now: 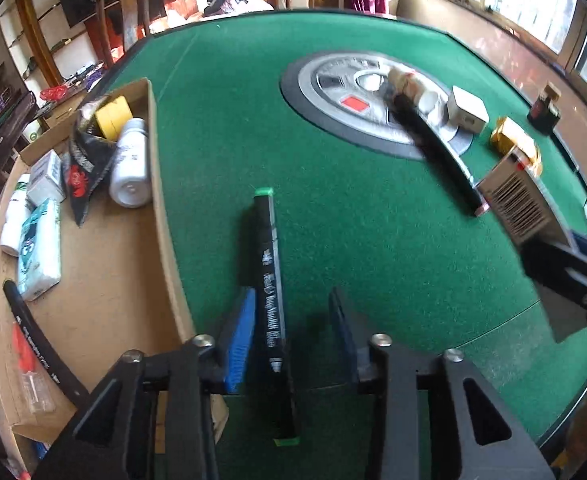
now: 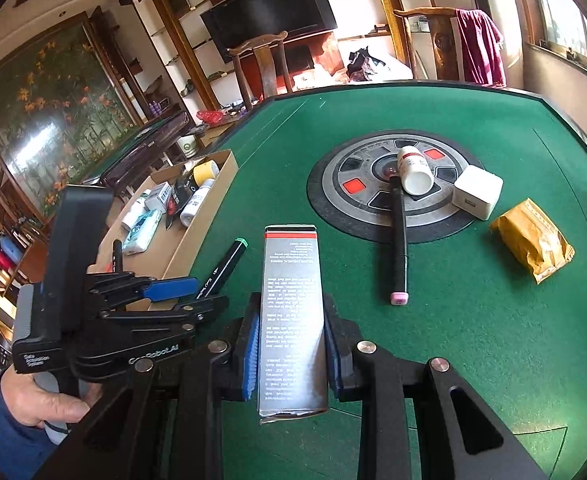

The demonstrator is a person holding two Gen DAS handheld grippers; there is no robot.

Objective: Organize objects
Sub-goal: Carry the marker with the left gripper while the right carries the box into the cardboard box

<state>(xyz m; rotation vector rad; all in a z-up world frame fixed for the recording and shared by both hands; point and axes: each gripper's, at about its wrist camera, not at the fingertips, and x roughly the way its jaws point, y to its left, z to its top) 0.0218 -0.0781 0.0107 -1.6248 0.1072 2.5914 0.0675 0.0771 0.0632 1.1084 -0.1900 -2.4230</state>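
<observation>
Daylit interior, strong fisheye distortion, motion blur in the left wrist view.

Daylight is admitted through the windows (image 1: 533,4) at the right, which are blown out to near white; a glare patch is cast on the far wall behind the chair (image 1: 121,20). The green felt table (image 1: 333,220) is evenly lit, with soft shadows. Straight edges are bent toward the frame borders, and the corners are vignetted black. The black marker (image 1: 433,148) and the box (image 1: 521,204) are smeared in the left wrist view; the right wrist view is rendered sharp.

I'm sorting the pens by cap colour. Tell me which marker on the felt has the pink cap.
The pink-capped marker lying off the centre disc; the other, between the left tongs, is green-capped.
</observation>
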